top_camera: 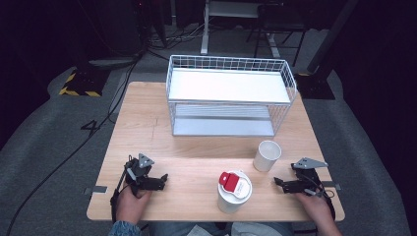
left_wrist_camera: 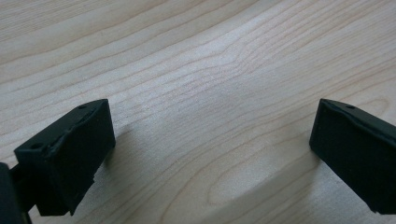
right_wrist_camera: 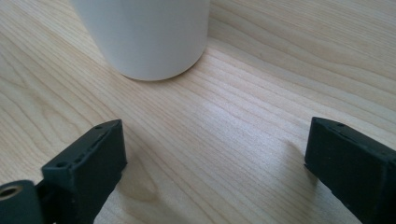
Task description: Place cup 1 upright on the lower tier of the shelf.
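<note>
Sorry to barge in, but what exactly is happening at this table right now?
A person sits at a wooden table with a two-jaw gripper in each hand. The left gripper and right gripper both rest low near the front edge, jaws open, holding nothing. Between them stands a white cup with a red-and-white lid, and an open white cup stands just beyond it, near the right gripper. A white wire rack sits at the far side.

The white cup (right_wrist_camera: 142, 35) is cut off at the top edge (rim unseen).
</note>
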Demonstrator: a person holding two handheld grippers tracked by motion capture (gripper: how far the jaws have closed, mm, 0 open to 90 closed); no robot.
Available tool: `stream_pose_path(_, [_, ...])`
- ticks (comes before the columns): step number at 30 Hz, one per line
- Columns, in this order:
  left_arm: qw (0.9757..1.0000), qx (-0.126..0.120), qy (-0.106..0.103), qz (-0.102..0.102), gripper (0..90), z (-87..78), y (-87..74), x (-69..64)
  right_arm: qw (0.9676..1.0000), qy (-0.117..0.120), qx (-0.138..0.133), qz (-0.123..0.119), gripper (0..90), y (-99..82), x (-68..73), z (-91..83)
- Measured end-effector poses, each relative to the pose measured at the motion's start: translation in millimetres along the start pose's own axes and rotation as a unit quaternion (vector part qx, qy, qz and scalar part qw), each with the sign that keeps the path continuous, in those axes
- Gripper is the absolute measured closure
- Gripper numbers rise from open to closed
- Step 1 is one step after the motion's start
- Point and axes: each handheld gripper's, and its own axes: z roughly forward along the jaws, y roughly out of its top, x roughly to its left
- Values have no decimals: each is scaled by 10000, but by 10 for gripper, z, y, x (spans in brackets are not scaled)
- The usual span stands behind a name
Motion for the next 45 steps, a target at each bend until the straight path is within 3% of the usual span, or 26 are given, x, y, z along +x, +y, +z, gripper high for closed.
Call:
stream_pose_path(5, [10000, -1, -2, -3, 6, 0, 0, 0, 9999, -13, 85, -63, 39, 5, -18, -17])
stream_pose_path(10, [10000, -1, -4, -1, 6, 0, 0, 0, 9999, 68, -57, -135, 0, 30, -17, -82])
stream_pose_path(14, [10000, 4, -4, 5, 6, 0, 0, 1, 9995, 219, -129, -201, 0, 63, -11, -146])
stream_pose_path(26, [10000, 4, -3, 7, 6, 0, 0, 1, 9981, 363, -396, -288, 0, 198, 10, -318])
stream_pose_path(45, [10000, 5, -7, 1, 6, 0, 0, 1, 9963, 447, -629, -370, 0, 471, 71, -340])
